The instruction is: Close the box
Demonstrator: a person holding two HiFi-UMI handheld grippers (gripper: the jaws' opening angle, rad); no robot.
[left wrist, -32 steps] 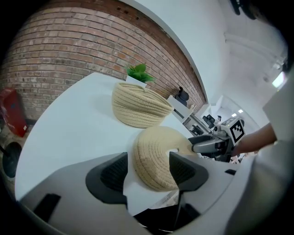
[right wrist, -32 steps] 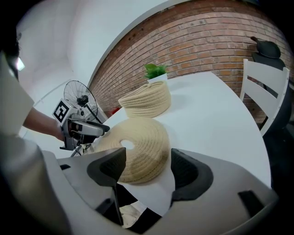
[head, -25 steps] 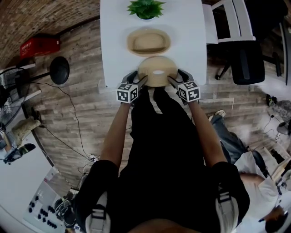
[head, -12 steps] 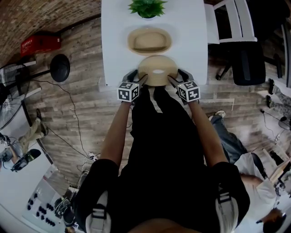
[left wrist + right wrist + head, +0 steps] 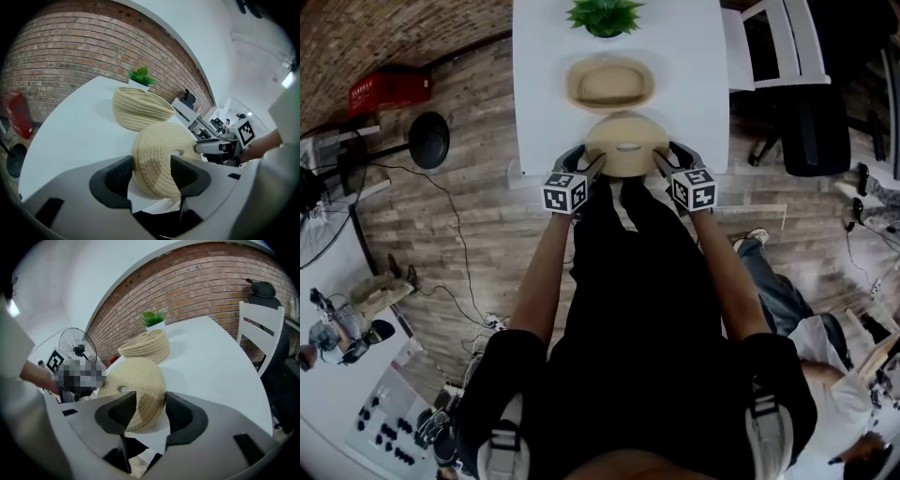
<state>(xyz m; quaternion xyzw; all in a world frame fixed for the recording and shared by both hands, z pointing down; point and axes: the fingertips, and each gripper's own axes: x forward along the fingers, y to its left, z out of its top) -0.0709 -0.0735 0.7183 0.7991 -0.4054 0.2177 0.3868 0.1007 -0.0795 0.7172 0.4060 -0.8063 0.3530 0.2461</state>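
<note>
My left gripper (image 5: pixel 150 174) and right gripper (image 5: pixel 150 412), jaws just closing, pinch the round coiled-rope lid (image 5: pixel 609 141), seemingly tilted steeper than before.

Bright, even room light is flooding the white table (image 5: pixel 546 84), bleaching its top in the head view. Wide lenses are bowing the brick wall (image 5: pixel 61 61) and blackening every corner, while a soft shadow is darkening the woven lid (image 5: pixel 138 378) toward 6 o'clock.

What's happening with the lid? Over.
Jaws of left gripper and right gripper just closed in on the lid. Lid tilted, not yet on the basket. Nothing between them.
</note>
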